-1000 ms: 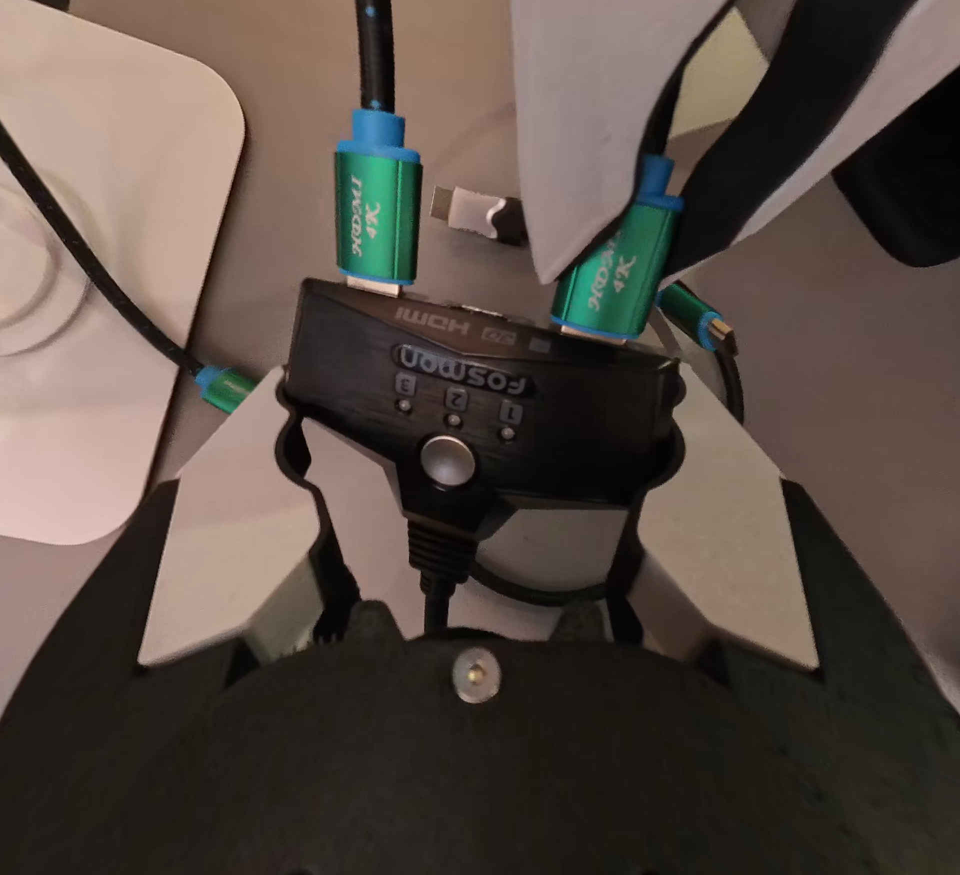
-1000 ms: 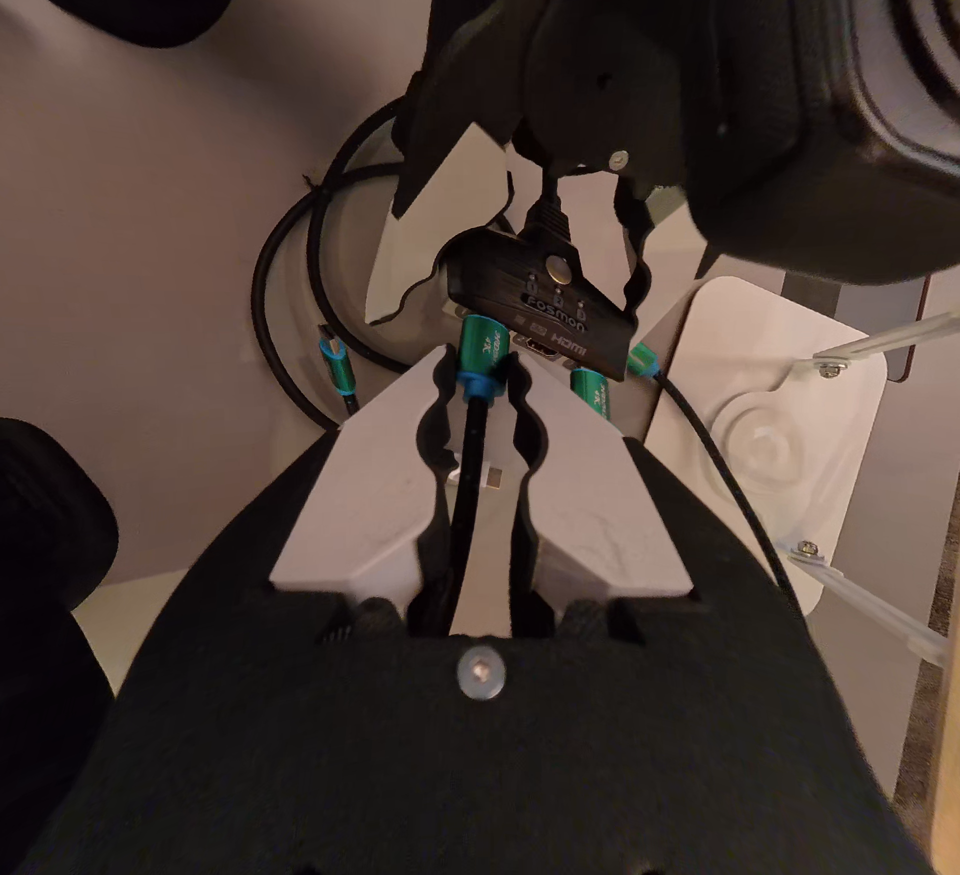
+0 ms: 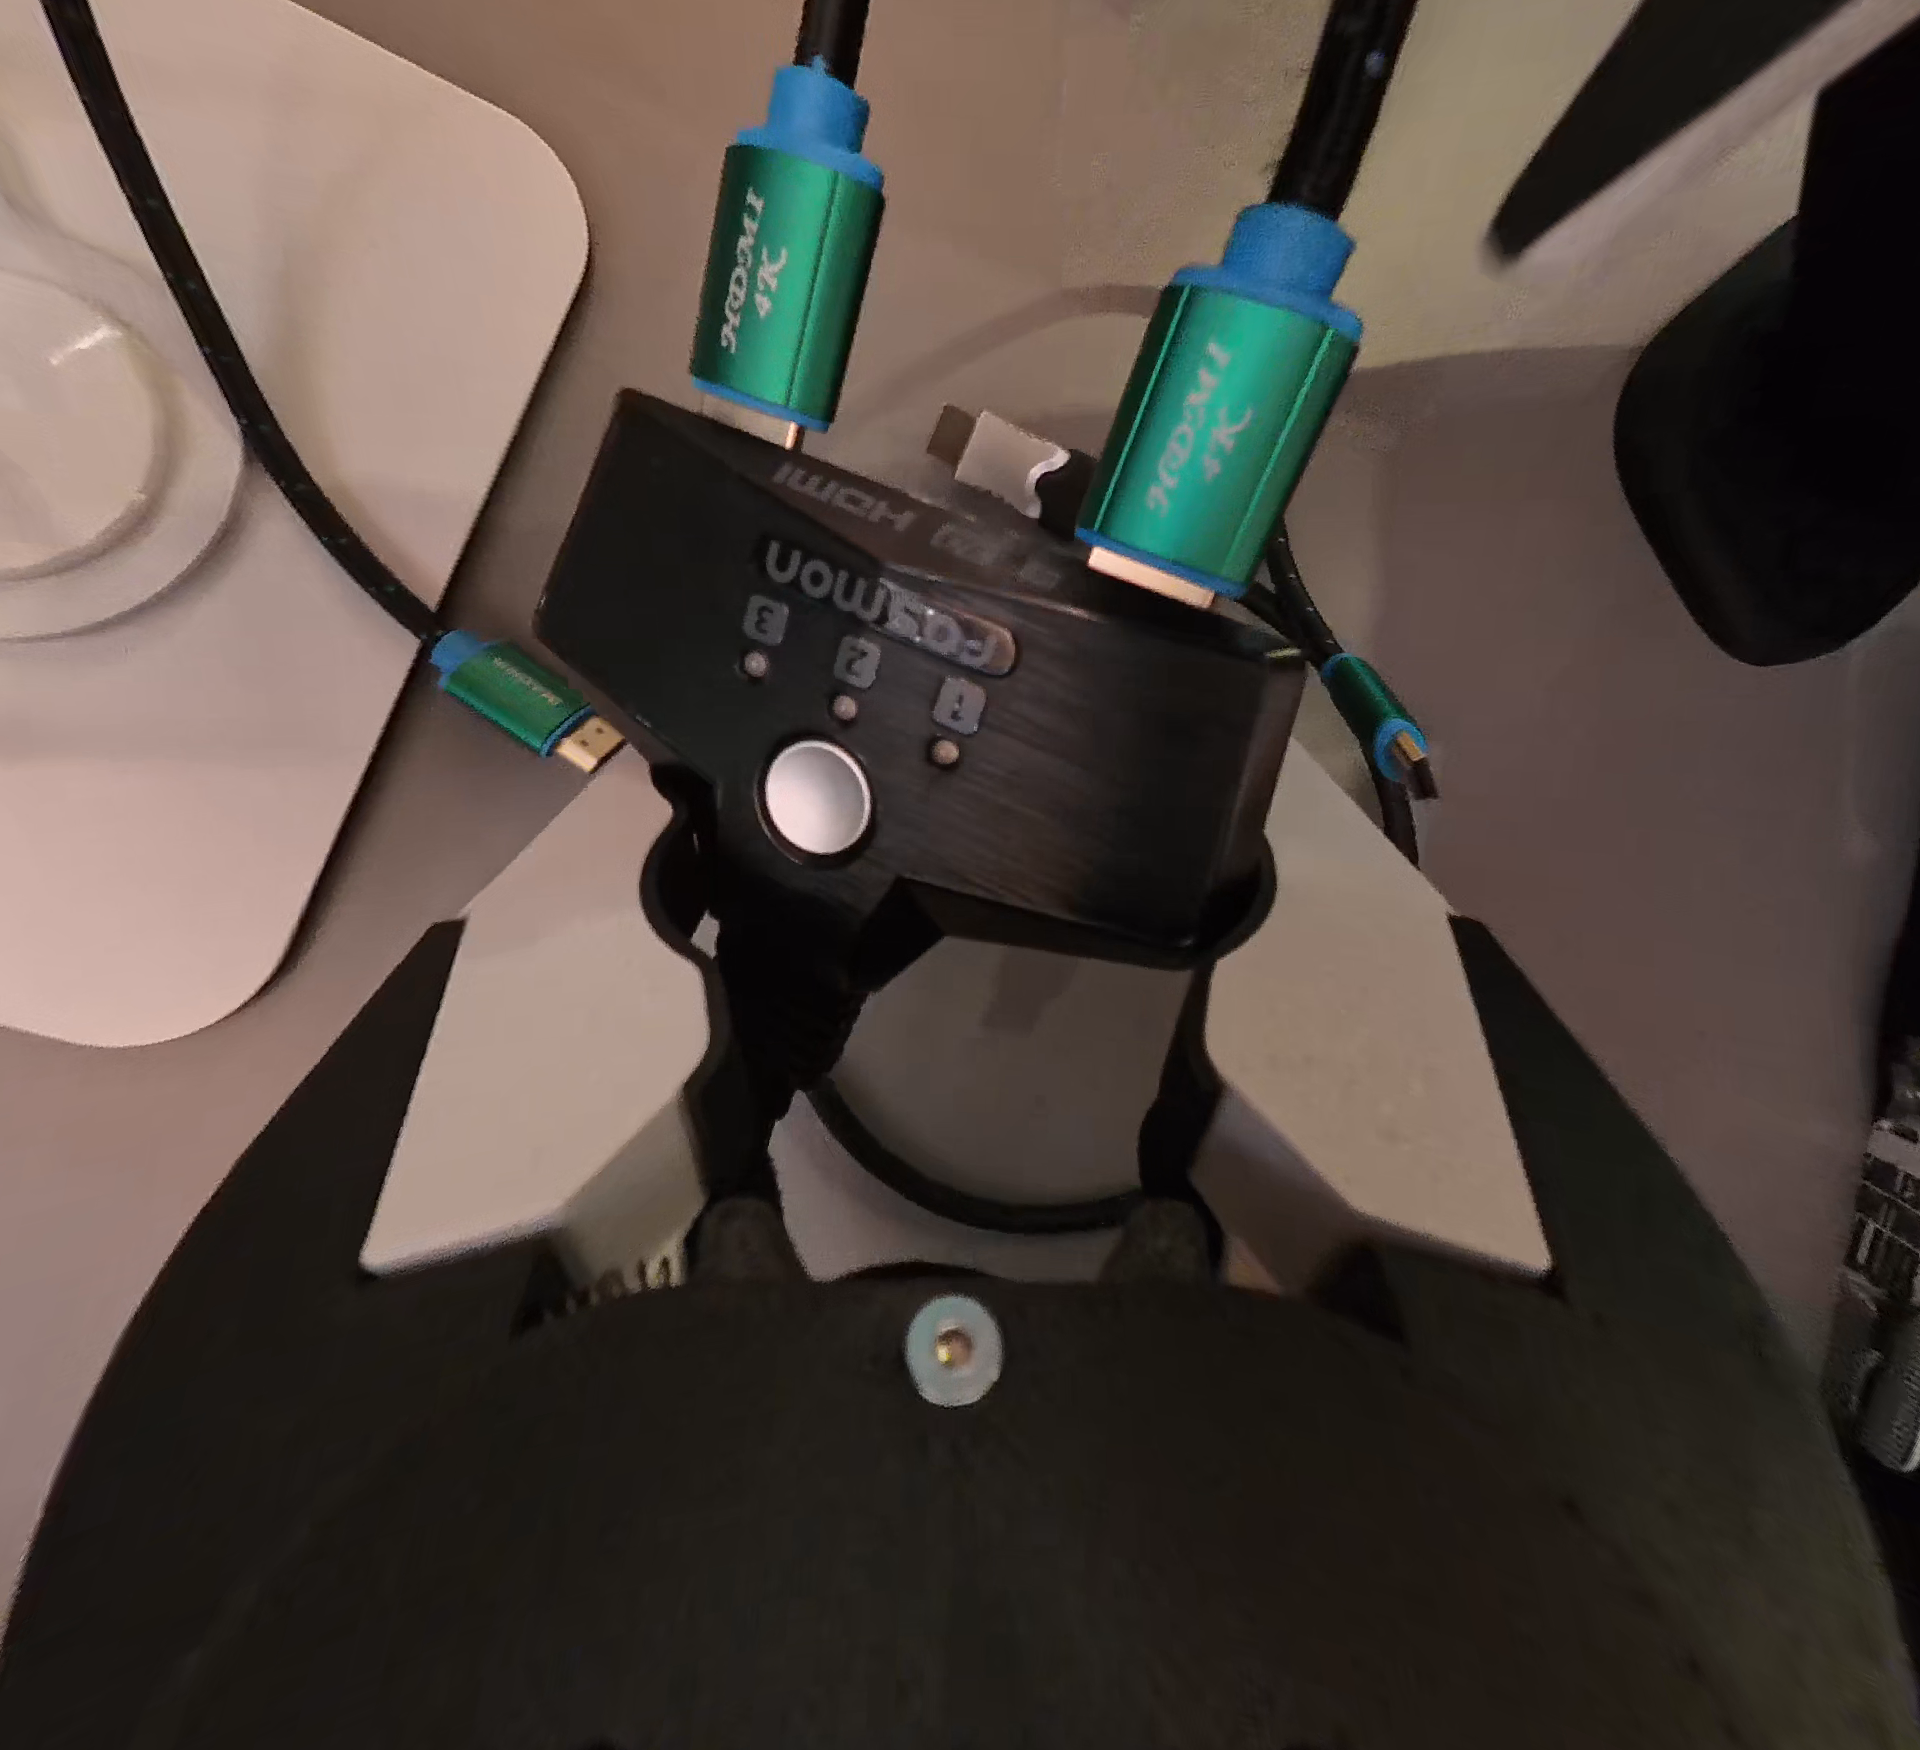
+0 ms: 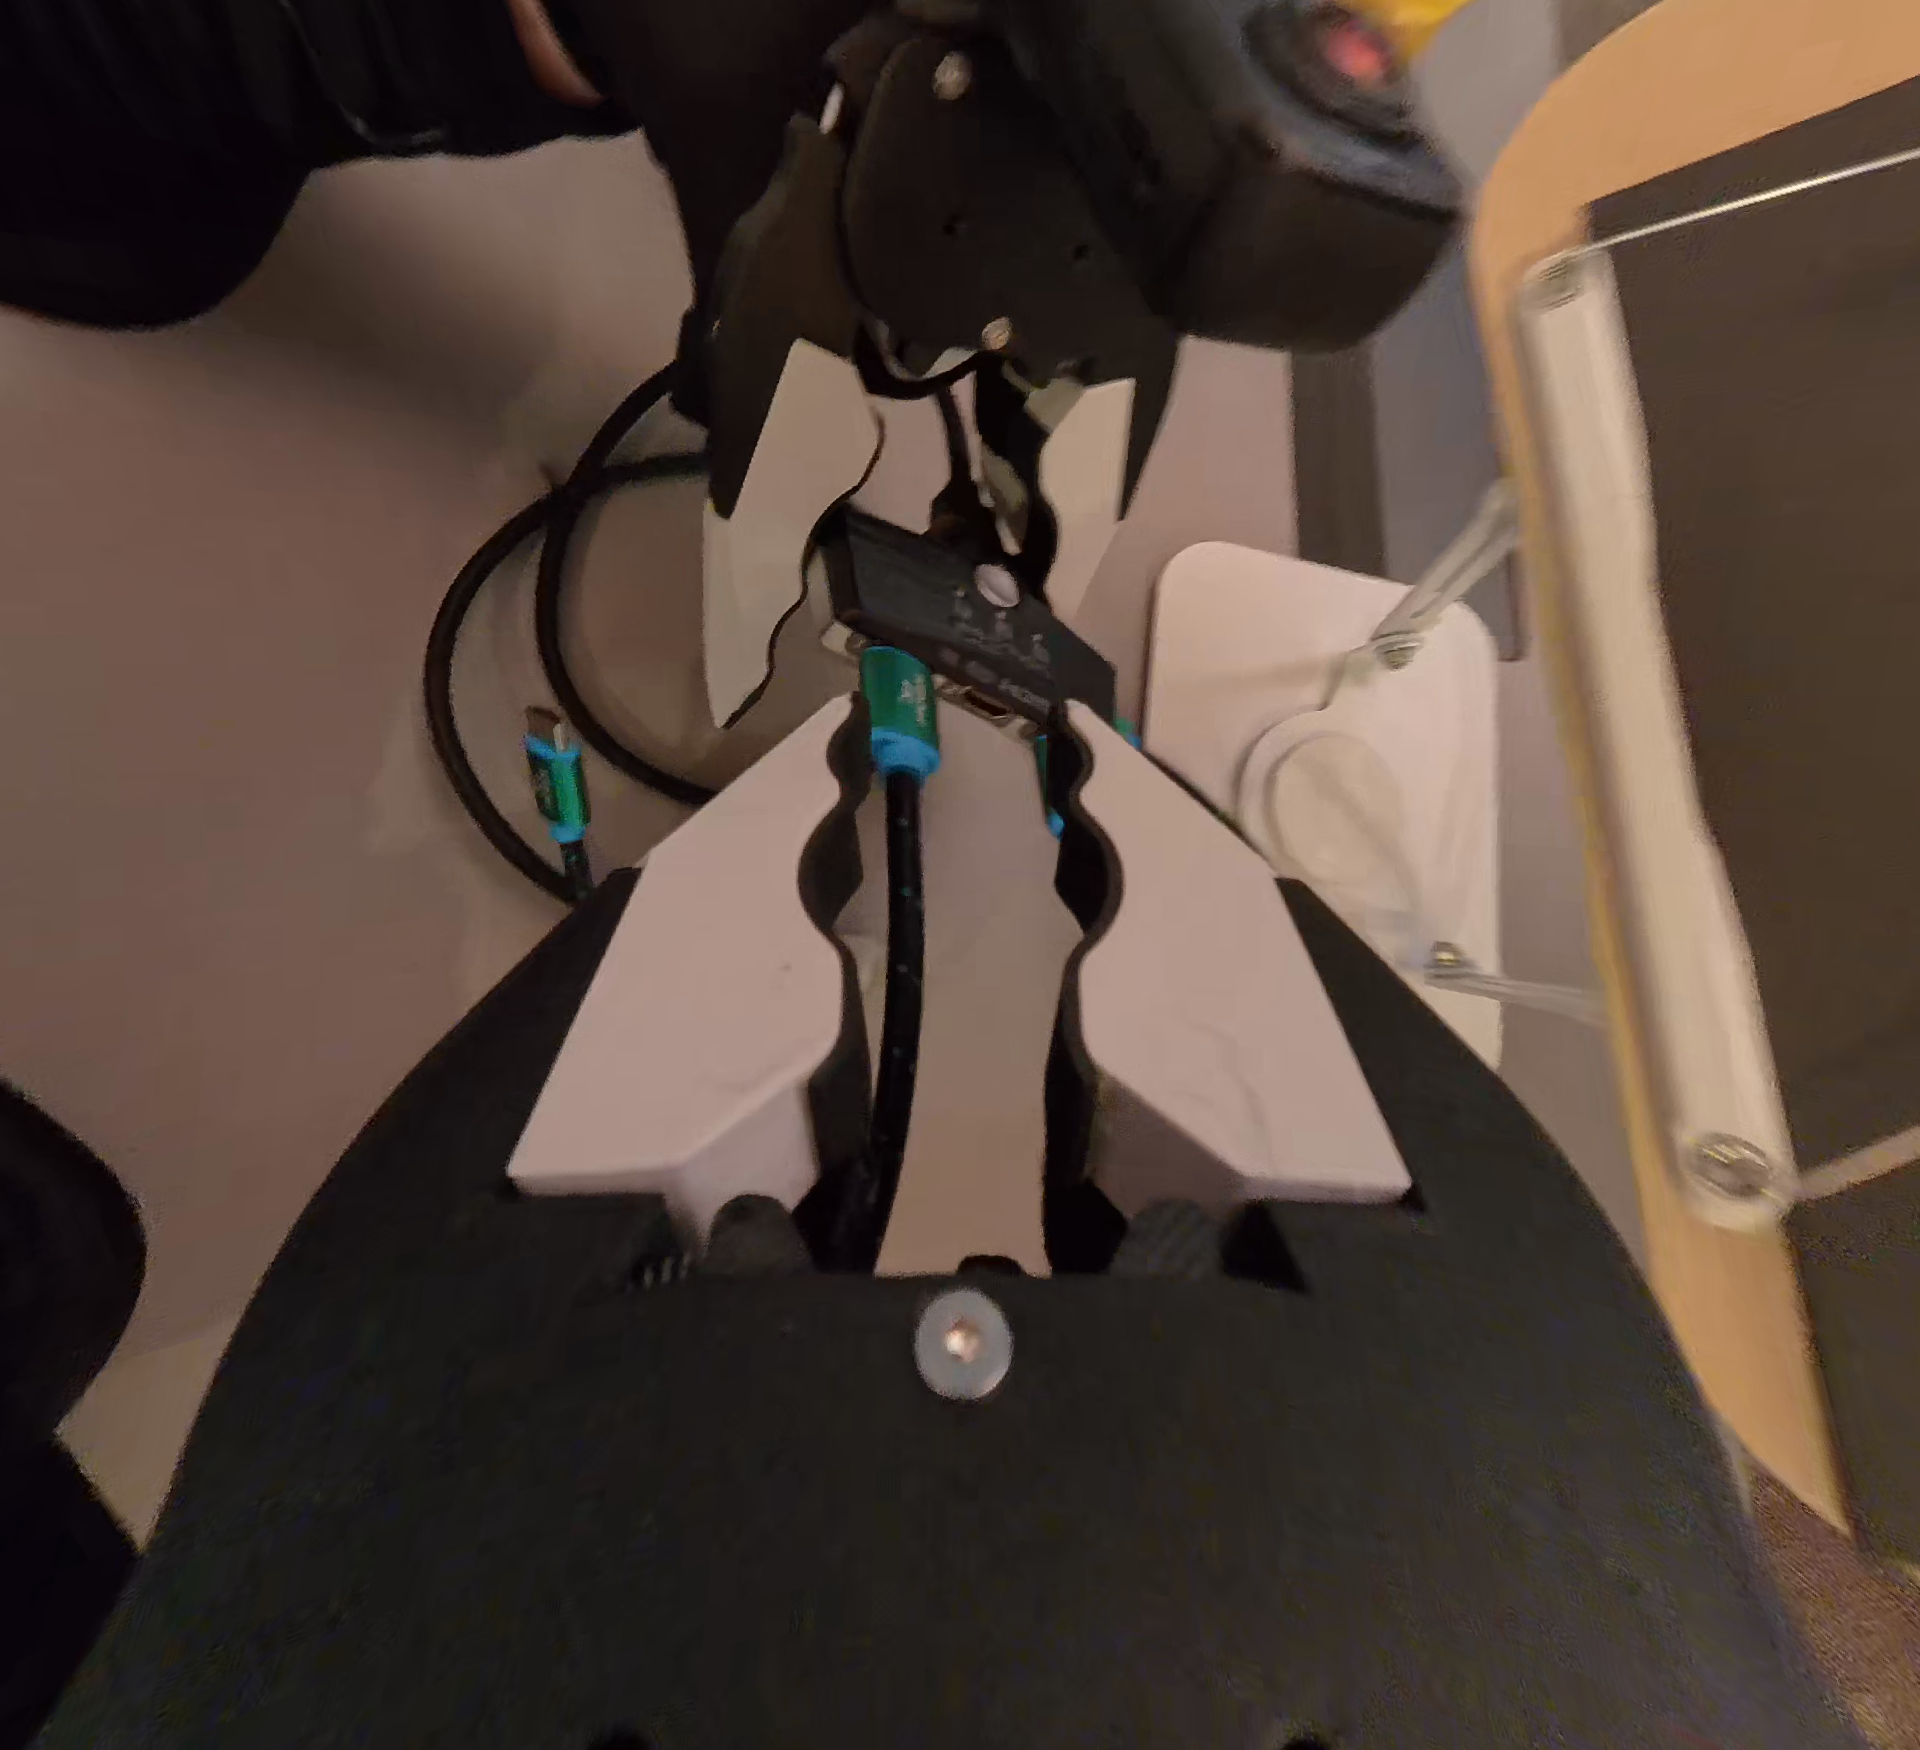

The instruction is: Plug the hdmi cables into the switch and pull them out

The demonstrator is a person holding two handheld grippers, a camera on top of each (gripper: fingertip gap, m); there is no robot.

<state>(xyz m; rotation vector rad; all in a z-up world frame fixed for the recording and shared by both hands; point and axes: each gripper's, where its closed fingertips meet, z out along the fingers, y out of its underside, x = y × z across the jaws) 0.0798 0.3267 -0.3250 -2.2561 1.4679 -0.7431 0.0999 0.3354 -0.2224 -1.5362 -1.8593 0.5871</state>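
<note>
Between the white fingers (image 3: 499,1108) of the left gripper (image 3: 961,879), clamped and lifted off the table (image 3: 1558,921): the black HDMI switch (image 3: 1039,765). Plugged into its far edge, two green HDMI plugs (image 3: 787,287) (image 3: 1210,443). Right gripper (image 4: 961,739) spread apart around one cable (image 4: 899,952), gripping nothing.

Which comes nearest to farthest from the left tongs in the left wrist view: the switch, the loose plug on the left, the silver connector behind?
1. Switch, gripped between the left tongs.
2. Loose plug, just left.
3. Silver connector, behind the switch.
</note>
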